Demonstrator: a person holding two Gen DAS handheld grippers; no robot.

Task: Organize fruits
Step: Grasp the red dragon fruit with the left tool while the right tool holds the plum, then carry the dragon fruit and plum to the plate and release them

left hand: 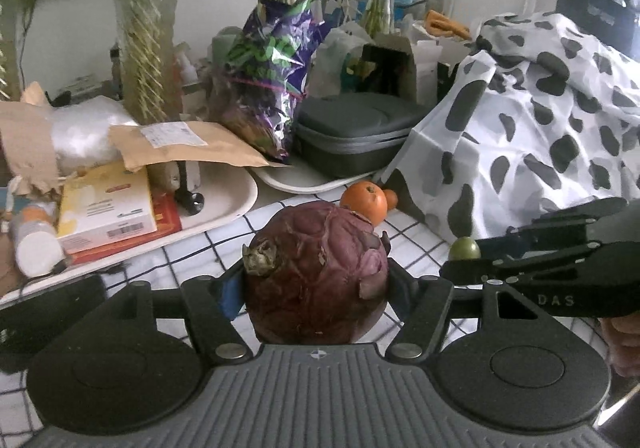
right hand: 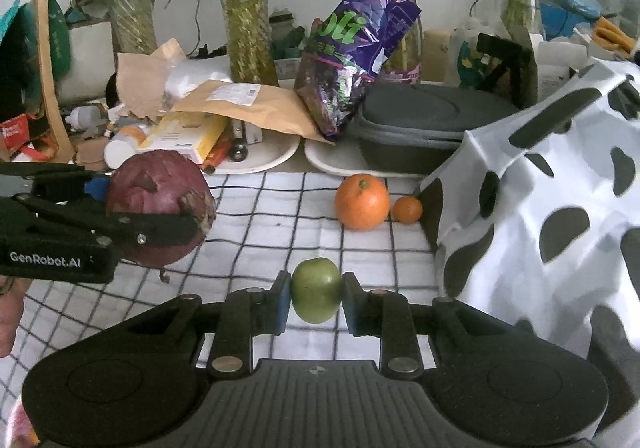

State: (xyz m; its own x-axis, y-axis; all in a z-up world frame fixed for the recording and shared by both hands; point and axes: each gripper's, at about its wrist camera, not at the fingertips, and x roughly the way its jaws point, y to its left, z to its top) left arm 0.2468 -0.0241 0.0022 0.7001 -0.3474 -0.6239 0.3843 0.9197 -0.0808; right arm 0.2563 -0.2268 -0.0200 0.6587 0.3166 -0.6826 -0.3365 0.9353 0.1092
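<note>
Left wrist view: our left gripper (left hand: 316, 280) clamps the purple fruit (left hand: 316, 272) between half-spread fingers, clear of the counter (right hand: 280, 200). Our right gripper (right hand: 316, 300), nearly closed, pinches the green fruit (right hand: 316, 290); we carry both level, gently, toward the oranges (right hand: 362, 201).

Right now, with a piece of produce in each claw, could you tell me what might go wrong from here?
1. The big purple round vegetable is wide for the left claw; its loose, flaking skin could let it slip.
2. The right claw grips the small green fruit only at its sides, so it could roll out.
3. The two claws sit close together and could bump.
</note>
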